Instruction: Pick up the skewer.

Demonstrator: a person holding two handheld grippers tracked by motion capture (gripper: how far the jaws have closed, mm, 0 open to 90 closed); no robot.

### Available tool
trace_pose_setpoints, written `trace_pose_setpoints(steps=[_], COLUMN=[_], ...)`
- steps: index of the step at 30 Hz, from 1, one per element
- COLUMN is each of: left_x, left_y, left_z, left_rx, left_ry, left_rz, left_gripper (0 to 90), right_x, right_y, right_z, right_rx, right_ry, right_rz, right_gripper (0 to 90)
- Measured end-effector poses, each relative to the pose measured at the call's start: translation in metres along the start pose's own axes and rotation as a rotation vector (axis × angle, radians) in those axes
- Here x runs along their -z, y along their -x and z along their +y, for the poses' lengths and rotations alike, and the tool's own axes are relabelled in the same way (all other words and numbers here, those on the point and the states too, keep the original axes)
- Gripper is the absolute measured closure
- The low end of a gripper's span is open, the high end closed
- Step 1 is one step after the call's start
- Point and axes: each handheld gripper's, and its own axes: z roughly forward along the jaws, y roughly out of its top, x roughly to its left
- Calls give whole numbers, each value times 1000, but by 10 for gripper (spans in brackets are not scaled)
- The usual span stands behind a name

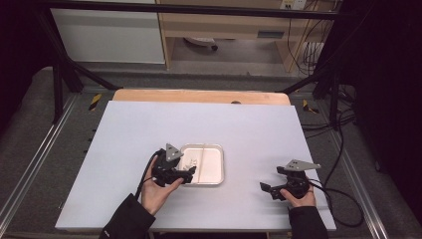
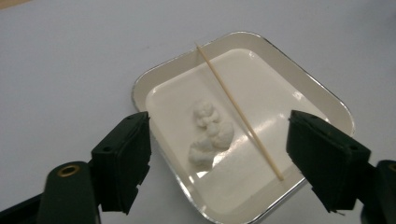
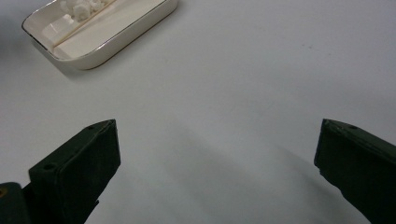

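Two black jaws of the left gripper (image 2: 219,154) stand apart over the near end of the shallow white square dish with a thin metallic rim (image 2: 140,84), gripping nothing. Between them, down in the dish, lies a small lumpy white clump (image 2: 211,133), and just beside it a thin pale wooden skewer (image 2: 238,111) runs slantwise, its far tip resting up on the rim. That's where it could go sour, I'd say: the skewer is slim and lies flat on a glossy surface, so jaws that close a shade off line may skid it along the dish or flick it out over the rim. Come down too low and the jaws could catch the rim and tip or shove the whole dish across the white table (image 1: 124,134). The soft-looking clump sits right next to the skewer, so a wide pinch could squash it too. Out by the table's near right corner, the right gripper (image 1: 268,189) rests with its jaws wide and released, well apart from the dish, too far off to steady it.
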Motion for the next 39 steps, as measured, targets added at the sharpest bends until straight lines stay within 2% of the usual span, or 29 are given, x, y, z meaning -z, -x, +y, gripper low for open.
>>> trace_pose_setpoints(steps=[5, 7, 11, 15, 19, 20, 21, 27, 33, 35, 39], left_x=[-13, -20, -36, -43, -51, -51, -54, -63, -66, -69, -71], left_y=[13, 18, 28, 34, 40, 40, 42, 44, 45, 45, 44], left_z=[4, 5, 8, 10, 11, 11, 11, 10, 8, 6, 5], left_rx=[-5, -12, 21, 50, 57, 57, 57, 79, 99, 110, 125], left_ry=[-21, -32, -54, -44, -50, -50, -56, -62, -59, -61, -63], left_rz=[8, 26, 56, 72, 86, 86, 105, 127, 150, 170, 171], left_gripper=[329, 358, 443, 539, 600, 613, 629, 712, 759, 774, 805], right_x=[0, 0, -1, -1, -1, -1, -1, 0, 0, 0, 0], right_y=[0, 0, 0, 0, 0, 0, 0, 0, 0, 0, 0], right_z=[0, 0, 0, 0, 0, 0, 0, 0, 0, 0, 0], right_rx=[-4, -4, -2, -2, -1, -1, -1, -3, -4, -5, -5], right_ry=[-3, -3, -1, -1, -1, -1, 0, 3, 8, 5, 6], right_rz=[2, 3, 4, 4, 5, 6, 6, 11, 11, 13, 15], right_gripper=[9, 9, 9, 9, 9, 9, 9, 9, 9, 9, 10])
